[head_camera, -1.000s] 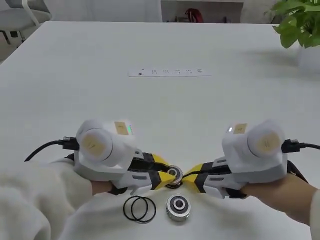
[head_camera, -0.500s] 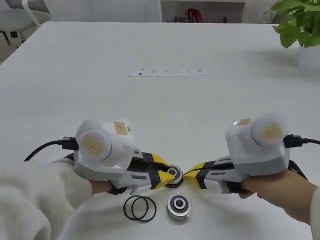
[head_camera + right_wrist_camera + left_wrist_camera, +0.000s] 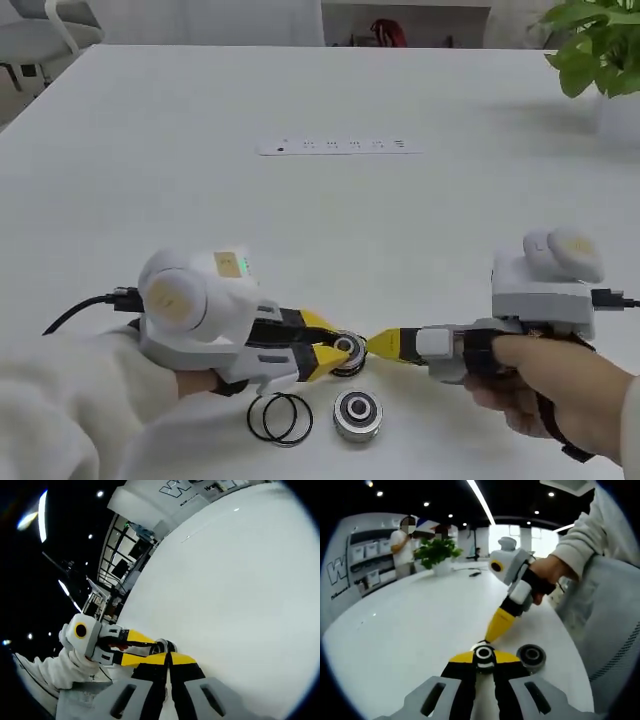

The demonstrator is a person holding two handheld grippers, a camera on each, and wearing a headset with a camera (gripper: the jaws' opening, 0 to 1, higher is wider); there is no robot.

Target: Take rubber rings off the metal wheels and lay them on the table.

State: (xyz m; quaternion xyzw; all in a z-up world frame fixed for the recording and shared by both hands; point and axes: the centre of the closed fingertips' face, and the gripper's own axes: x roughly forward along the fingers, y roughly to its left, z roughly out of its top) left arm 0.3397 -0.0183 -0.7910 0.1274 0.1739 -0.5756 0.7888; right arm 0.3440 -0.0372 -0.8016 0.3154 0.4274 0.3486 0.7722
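My left gripper (image 3: 340, 352) is shut on a small metal wheel (image 3: 348, 350), holding it just above the table; the same wheel (image 3: 484, 655) sits between its yellow fingertips in the left gripper view. My right gripper (image 3: 376, 345) comes in from the right, rolled on its side, jaws shut, tips against that wheel's rim (image 3: 163, 645). Whether a ring is pinched there is too small to tell. A second wheel (image 3: 357, 413) lies flat on the table in front, also seen as the wheel (image 3: 531, 655). Two black rubber rings (image 3: 280, 417) lie overlapping beside it.
A white power strip (image 3: 338, 146) lies across the table's middle. A potted green plant (image 3: 592, 45) stands at the far right corner. Cables trail from both grippers. People stand by the plant (image 3: 436, 555) in the left gripper view.
My right gripper has rolled onto its side and its body has drawn right, tips staying at the wheel. The left gripper has sunk slightly, still holding the wheel.
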